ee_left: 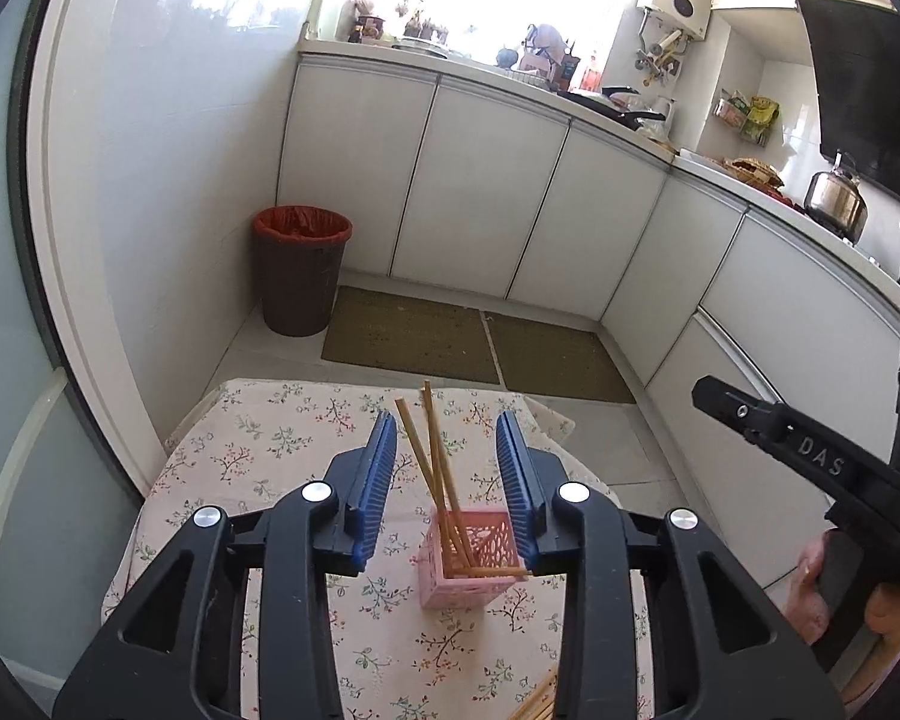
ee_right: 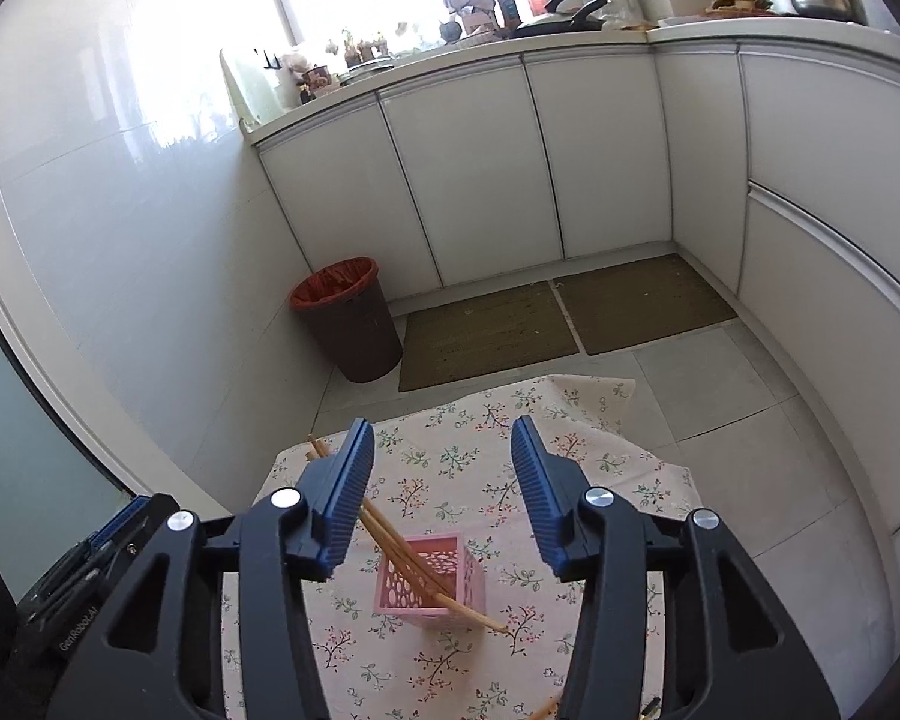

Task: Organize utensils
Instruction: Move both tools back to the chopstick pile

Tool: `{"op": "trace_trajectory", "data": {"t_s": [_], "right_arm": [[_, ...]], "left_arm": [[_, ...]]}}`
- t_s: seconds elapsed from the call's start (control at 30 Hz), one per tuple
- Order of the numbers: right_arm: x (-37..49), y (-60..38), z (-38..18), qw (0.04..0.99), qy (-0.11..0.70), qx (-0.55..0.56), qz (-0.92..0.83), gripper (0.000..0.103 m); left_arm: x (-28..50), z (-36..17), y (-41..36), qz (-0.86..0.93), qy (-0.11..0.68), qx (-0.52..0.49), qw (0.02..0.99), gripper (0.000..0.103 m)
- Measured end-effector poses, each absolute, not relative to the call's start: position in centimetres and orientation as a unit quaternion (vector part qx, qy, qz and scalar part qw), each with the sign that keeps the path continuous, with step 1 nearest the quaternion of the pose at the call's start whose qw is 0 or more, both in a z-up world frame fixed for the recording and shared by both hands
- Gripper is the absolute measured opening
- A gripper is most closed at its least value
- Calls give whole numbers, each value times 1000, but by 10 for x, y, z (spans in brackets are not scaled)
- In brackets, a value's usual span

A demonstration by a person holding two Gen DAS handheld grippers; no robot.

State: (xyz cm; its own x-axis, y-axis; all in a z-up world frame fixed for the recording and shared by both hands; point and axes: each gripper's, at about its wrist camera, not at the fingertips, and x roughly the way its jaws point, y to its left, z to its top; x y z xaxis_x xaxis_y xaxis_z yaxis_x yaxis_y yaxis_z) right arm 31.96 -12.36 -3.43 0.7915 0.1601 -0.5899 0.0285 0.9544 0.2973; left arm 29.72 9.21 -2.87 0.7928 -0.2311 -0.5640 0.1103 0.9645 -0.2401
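Observation:
A pink perforated holder [ee_left: 473, 558] stands on the floral tablecloth [ee_left: 258, 462], with two wooden chopsticks [ee_left: 432, 456] leaning in it and a third lying across its rim. My left gripper [ee_left: 447, 444] is open and empty above the holder. More loose chopsticks [ee_left: 540, 702] lie near the table's front edge. In the right wrist view the holder [ee_right: 431, 579] sits below my open, empty right gripper [ee_right: 441, 450], with chopsticks [ee_right: 414, 564] slanting through it. The right gripper's body [ee_left: 810, 462] shows at the right of the left wrist view.
A brown bin with a red liner [ee_left: 300, 270] stands on the floor by the wall. Two green mats [ee_left: 474, 342] lie before white cabinets [ee_left: 480, 192]. The counter holds pans, a kettle [ee_left: 837, 198] and clutter. The table edge drops to grey floor tiles [ee_right: 720, 396].

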Motion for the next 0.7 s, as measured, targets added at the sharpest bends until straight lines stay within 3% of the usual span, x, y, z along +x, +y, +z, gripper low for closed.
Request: {"op": "trace_trajectory", "data": {"t_s": [0.1, 0.17, 0.3, 0.4, 0.53, 0.7], "right_arm": [[305, -130, -33, 938, 316, 143, 23, 57], [296, -135, -33, 938, 313, 147, 15, 65], [277, -145, -35, 940, 306, 151, -4, 71], [263, -154, -38, 940, 302, 158, -19, 79], [247, -174, -51, 933, 309, 178, -42, 92], [228, -207, -86, 916, 344, 188, -86, 96]], "left_arm": [[292, -29, 85, -96, 311, -88, 941, 38], [287, -27, 81, -95, 308, -83, 943, 54], [277, -25, 75, -100, 305, -75, 944, 56], [270, -27, 68, -103, 311, -68, 942, 65], [261, -36, 56, -100, 322, -51, 940, 95], [266, -75, 45, -109, 396, -29, 911, 96]]}}
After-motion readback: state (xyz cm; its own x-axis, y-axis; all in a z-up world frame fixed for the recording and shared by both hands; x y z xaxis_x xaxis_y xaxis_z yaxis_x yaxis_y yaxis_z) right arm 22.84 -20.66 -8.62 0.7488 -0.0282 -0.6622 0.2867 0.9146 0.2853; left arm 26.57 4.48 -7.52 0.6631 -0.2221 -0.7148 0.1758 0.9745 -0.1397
